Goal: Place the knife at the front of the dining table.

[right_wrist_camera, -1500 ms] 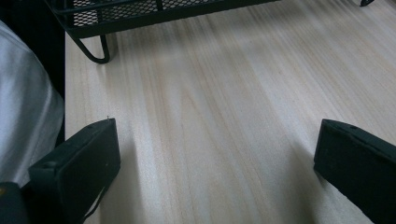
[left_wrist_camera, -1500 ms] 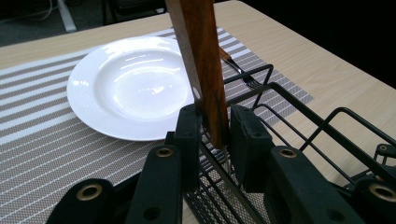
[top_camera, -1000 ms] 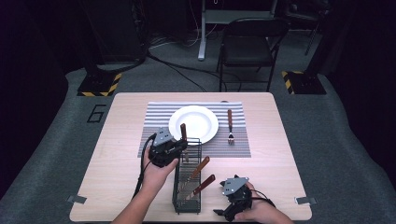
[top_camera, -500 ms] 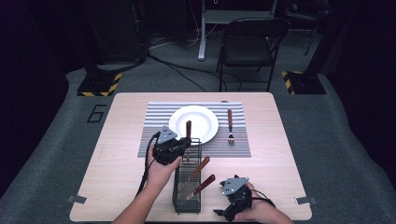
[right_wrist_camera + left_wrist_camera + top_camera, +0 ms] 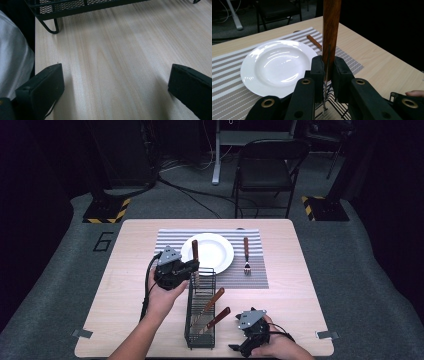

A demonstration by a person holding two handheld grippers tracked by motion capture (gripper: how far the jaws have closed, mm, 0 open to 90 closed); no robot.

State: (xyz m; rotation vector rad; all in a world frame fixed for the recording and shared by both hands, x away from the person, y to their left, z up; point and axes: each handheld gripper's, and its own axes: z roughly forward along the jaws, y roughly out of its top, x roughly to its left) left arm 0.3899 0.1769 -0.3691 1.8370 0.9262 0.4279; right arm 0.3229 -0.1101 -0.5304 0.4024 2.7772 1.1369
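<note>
Left gripper view: wooden-handled utensil [image 5: 331, 30] (upright).

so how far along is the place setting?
Done: the plate sits on the striped mat, with a fork laid to its right. In hand: the left gripper is shut on a wooden-handled utensil, held upright above the wire basket. Left: two more wooden-handled utensils lean in the basket. The right gripper rests open near the table edge.

A plate [image 5: 207, 253] sits on a mat [image 5: 170, 240], fork [image 5: 246, 255] to its right. Nearer me stands a rack [image 5: 200, 317], my grippers either side.
</note>
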